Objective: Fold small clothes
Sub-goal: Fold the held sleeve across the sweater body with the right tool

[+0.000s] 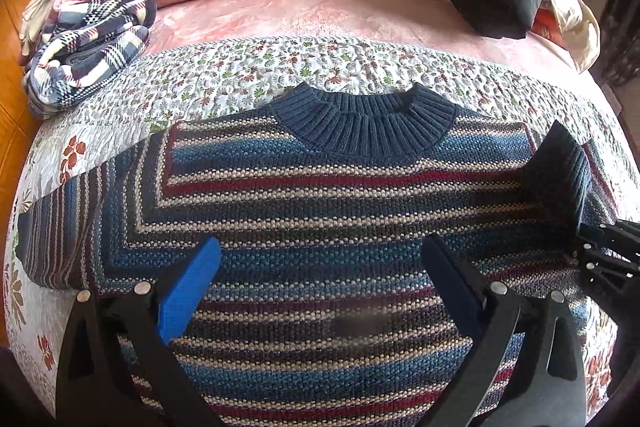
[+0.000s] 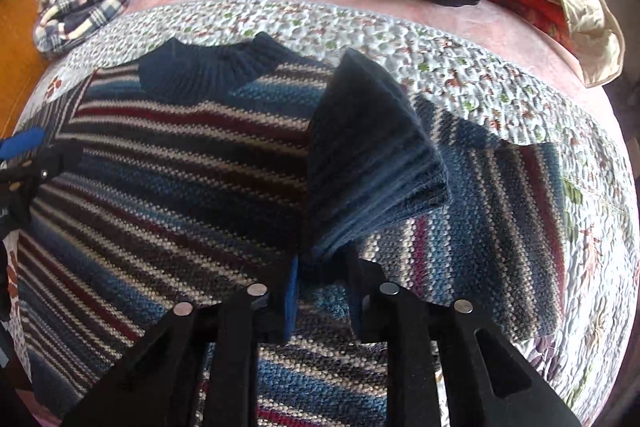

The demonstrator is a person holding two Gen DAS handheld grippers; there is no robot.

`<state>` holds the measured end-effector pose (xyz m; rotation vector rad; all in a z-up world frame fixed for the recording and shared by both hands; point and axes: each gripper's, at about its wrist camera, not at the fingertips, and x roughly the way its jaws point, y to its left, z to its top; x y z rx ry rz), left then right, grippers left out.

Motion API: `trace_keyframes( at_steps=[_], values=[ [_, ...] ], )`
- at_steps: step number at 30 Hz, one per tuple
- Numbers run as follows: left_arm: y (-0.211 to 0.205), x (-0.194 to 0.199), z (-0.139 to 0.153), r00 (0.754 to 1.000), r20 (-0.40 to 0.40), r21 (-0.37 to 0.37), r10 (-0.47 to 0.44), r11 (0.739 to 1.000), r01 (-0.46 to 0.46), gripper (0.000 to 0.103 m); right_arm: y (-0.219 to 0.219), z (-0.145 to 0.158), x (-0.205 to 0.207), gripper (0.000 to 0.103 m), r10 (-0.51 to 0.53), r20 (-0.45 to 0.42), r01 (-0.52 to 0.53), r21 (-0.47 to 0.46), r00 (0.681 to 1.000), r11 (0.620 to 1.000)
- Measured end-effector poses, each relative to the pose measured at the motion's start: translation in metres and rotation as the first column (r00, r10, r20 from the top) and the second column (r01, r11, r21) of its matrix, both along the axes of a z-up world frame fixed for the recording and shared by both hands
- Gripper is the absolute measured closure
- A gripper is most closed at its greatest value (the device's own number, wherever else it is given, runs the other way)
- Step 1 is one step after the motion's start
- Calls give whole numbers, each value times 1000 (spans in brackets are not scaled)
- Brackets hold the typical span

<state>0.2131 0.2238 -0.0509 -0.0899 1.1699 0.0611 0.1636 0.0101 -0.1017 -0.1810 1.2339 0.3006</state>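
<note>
One sleeve cuff (image 2: 372, 155) is pinched between the pressed-together jaws of the right gripper (image 2: 322, 281), standing up over the right side of the striped sweater (image 1: 320, 211), which lies flat on the floral quilt (image 1: 240, 71), collar away. The left gripper (image 1: 320, 267) hovers over the chest with jaws spread wide and empty; the body lies leftward of the cuff, so I judge the fold goes that way

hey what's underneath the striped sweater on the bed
The striped sweater lies flat on a floral quilt, which shows around its collar and sides. Beyond the quilt is a pink blanket. What lies directly beneath the sweater's body is covered.
</note>
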Motion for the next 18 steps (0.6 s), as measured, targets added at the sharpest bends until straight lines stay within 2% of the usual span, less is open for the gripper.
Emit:
trace_keyframes(
  at_steps=[1,2,4,7,14,18],
  values=[
    [-2,1,-1,1000,-2,-4,-3,1000,3,3,1,-1,-2,70,19,-14,-19,19,1000,1000],
    [-4,3,-2,1000,-5,-8,-7,1000,7,3,2,-1,-4,69,40,-26,-38,48,999,998],
    [-9,5,-3,1000,-12,-24,-18,1000,17,3,3,3,-9,71,92,-62,-83,127,994,988],
    [-17,7,-6,999,-35,-77,-39,996,36,3,-9,21,-12,71,95,-49,-86,173,994,981],
    [-59,7,-15,986,-92,-258,-141,959,114,4,-77,60,-16,71,-73,5,72,135,997,988],
    [-81,10,-29,978,-130,-345,-161,932,108,5,-113,70,-12,70,-174,6,170,178,985,969]
  ],
)
